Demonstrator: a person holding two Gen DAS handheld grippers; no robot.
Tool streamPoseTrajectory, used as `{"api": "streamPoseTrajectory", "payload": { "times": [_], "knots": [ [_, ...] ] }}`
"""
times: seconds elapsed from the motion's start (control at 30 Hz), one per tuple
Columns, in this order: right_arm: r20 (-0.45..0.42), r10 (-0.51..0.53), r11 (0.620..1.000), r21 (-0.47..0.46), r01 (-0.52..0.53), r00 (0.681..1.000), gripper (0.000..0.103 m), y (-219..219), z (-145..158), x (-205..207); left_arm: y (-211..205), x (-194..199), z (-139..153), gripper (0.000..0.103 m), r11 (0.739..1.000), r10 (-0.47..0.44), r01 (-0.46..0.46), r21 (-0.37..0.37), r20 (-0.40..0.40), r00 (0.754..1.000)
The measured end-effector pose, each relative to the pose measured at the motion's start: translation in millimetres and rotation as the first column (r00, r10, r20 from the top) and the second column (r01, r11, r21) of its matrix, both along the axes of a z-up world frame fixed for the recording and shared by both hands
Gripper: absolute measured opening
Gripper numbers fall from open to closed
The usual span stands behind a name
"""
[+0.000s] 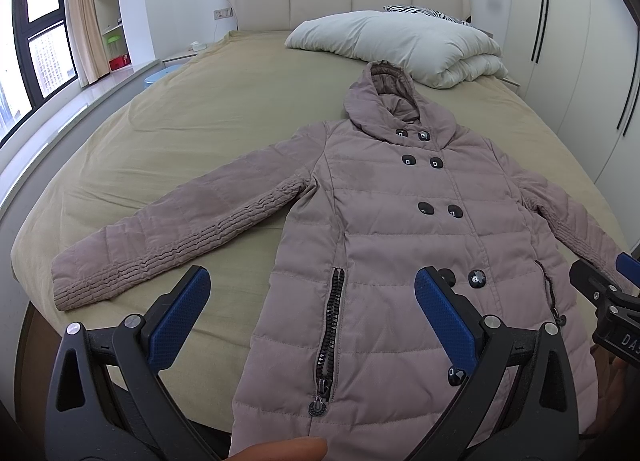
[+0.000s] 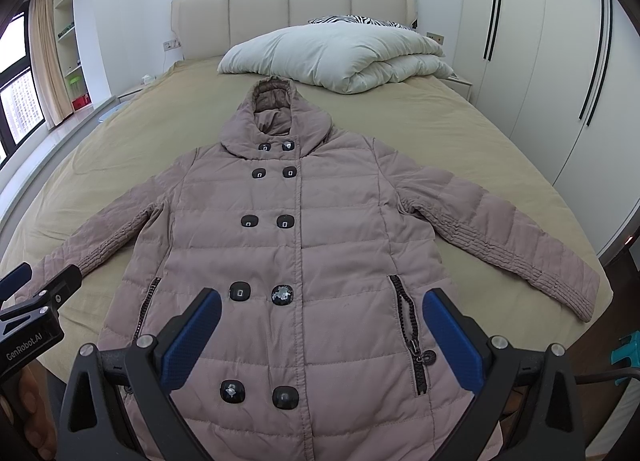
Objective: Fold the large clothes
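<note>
A mauve quilted hooded coat (image 1: 400, 229) lies flat and front-up on the bed, sleeves spread out to both sides, hood toward the headboard; it also fills the right wrist view (image 2: 320, 253). It has paired black buttons and two zip pockets. My left gripper (image 1: 312, 277) is open and empty, hovering over the coat's lower left part by a pocket zip (image 1: 330, 337). My right gripper (image 2: 322, 299) is open and empty above the coat's lower front, near the right pocket zip (image 2: 412, 337). Each gripper shows at the edge of the other's view.
The bed has a tan cover (image 1: 192, 113). A folded white duvet (image 2: 340, 57) and a zebra pillow (image 2: 360, 21) lie at the headboard. White wardrobes (image 2: 540, 61) stand on the right, a window sill and shelves (image 1: 108, 13) on the left.
</note>
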State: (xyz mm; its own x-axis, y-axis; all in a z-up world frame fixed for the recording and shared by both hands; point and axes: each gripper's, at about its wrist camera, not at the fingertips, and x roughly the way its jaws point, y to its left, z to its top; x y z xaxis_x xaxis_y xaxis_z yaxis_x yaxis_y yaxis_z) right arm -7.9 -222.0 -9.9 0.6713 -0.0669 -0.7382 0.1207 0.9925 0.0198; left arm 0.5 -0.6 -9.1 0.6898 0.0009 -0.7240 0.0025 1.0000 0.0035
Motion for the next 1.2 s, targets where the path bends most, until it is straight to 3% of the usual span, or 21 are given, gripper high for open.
{"api": "streamPoseTrajectory", "payload": {
  "times": [0.53, 0.73, 0.8, 0.87, 0.93, 1.0, 1.1, 1.13, 1.17, 1.2],
  "knots": [
    [-0.01, -0.001, 1.0, 0.01, 0.001, 1.0, 0.103, 0.1, -9.3, -1.2, -2.3, -1.9, -23.2, 0.103, 1.0, 0.008, -0.008, 0.0, -0.009, 1.0],
    [-0.052, -0.019, 0.994, 0.11, 0.024, 0.998, 0.103, -42.7, -28.8, 8.0, -13.3, 10.7, -42.8, 0.103, 1.0, -0.017, 0.018, 0.005, -0.042, 0.999],
    [-0.061, -0.06, 0.984, 0.162, 0.069, 0.996, 0.103, -77.2, -33.5, 9.7, -17.0, 20.7, -56.2, 0.103, 0.996, -0.067, 0.062, -0.059, -0.105, 0.992],
    [-0.068, -0.13, 0.961, 0.238, 0.142, 0.989, 0.103, -125.8, -43.2, 8.3, -17.2, 33.2, -70.6, 0.103, 0.979, -0.12, 0.088, -0.184, -0.174, 0.977],
    [-0.087, -0.235, 0.913, 0.32, 0.251, 0.968, 0.103, -184.9, -57.4, 3.0, -20.8, 42.7, -81.5, 0.103, 0.968, -0.129, 0.08, -0.236, -0.202, 0.971],
    [-0.091, -0.347, 0.829, 0.435, 0.351, 0.933, 0.103, -244.2, -75.3, -9.7, -26.7, 50.1, -85.9, 0.103, 0.957, -0.148, 0.097, -0.273, -0.175, 0.973],
    [-0.13, -0.534, 0.575, 0.668, 0.472, 0.835, 0.098, -340.5, -117.8, -40.5, -40.3, 60.9, -87.0, 0.103, 0.945, -0.193, 0.155, -0.287, -0.109, 0.975],
    [-0.158, -0.576, 0.497, 0.711, 0.497, 0.802, 0.09, -365.4, -133.0, -49.5, -47.7, 63.8, -87.6, 0.103, 0.951, -0.201, 0.167, -0.261, -0.109, 0.973],
    [-0.188, -0.608, 0.438, 0.731, 0.523, 0.771, 0.085, -387.4, -147.4, -57.6, -55.1, 67.6, -88.7, 0.103, 0.954, -0.213, 0.179, -0.24, -0.123, 0.969],
    [-0.206, -0.632, 0.405, 0.735, 0.545, 0.747, 0.084, -400.9, -157.6, -63.5, -60.5, 72.3, -89.0, 0.103, 0.954, -0.22, 0.18, -0.238, -0.15, 0.964]
  ]
}}
